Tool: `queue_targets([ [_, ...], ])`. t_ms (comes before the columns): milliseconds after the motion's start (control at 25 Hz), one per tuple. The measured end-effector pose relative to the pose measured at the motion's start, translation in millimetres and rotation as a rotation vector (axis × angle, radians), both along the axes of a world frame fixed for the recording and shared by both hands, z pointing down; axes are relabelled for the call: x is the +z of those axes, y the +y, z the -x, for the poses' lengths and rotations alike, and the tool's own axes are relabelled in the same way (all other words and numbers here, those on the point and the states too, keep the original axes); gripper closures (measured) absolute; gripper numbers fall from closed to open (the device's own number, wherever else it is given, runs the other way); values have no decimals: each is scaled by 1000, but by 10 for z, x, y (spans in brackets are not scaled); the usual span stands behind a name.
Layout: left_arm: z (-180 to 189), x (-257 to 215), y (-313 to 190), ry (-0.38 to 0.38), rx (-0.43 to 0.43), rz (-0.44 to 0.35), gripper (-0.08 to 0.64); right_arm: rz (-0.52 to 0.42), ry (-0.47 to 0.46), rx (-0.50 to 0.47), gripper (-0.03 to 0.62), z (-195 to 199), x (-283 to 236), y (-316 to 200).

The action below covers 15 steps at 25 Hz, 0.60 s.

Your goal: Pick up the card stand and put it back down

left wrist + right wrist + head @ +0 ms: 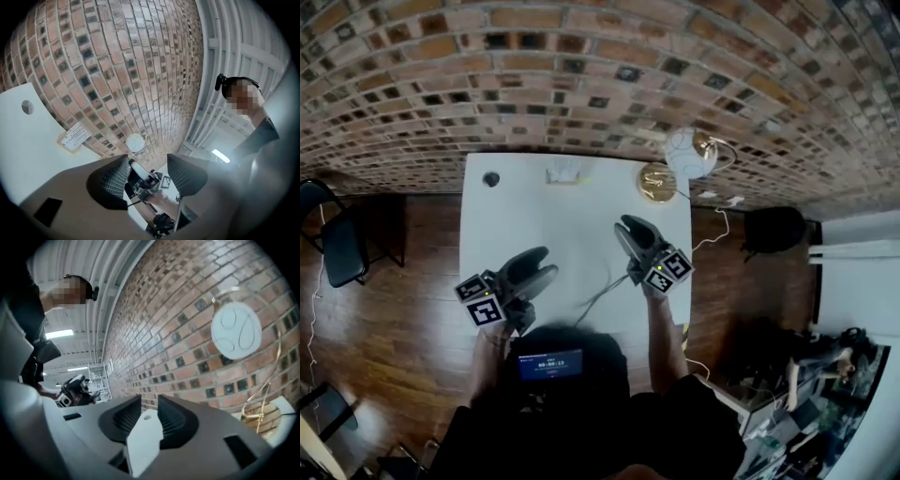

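- Left gripper point(147, 172): its jaws stand wide apart with nothing between them. Only the other hand shows through the gap.
- Right gripper point(148, 409): its jaws are drawn close on a white flat piece point(143, 441) that rises between the pads. What that piece is cannot be told.
- Both grippers hang over the near half of the table point(525, 211), well apart from each other, with the right 1 a little farther in.
- Card stand point(565, 172) sits at the table's far edge, just before the brick wall point(581, 84). Its long axis runs along that edge, and neither gripper touches it.
- The stand seems to lie ahead and between the 2 grippers, about equally near to each.
- The left is the free 1, but its jaws aim past the stand toward the lamp point(657, 181). It would likely need to swing to its left and reach forward, with its jaws across the stand's short side.
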State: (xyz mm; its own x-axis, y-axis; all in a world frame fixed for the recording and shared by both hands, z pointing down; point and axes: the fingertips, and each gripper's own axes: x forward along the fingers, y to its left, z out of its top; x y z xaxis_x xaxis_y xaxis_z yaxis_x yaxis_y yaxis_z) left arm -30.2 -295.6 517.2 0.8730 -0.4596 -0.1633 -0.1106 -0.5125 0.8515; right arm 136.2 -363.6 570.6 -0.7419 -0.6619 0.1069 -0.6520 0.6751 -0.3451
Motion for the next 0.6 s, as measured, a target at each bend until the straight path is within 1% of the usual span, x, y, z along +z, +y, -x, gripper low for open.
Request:
queue_targets([
  [80,-1,-82,23,40,19,-23,305,-34,-19,31,493,32,-308,356],
  [120,-6,-108,57,56,29,-32,305,-48,-21,41,495,61,-443,526],
  [280,-22,-207,267,72,63,-64,305,-89,-44,54,503,187,-843,1107],
  [480,-69,-468,623,92,39,-125,305,-161,-35,20,503,186,-1174,1511],
  [600,-157,-573,974,91,14,-145,305,-184,-53,-16,503,137,-1314,1822],
])
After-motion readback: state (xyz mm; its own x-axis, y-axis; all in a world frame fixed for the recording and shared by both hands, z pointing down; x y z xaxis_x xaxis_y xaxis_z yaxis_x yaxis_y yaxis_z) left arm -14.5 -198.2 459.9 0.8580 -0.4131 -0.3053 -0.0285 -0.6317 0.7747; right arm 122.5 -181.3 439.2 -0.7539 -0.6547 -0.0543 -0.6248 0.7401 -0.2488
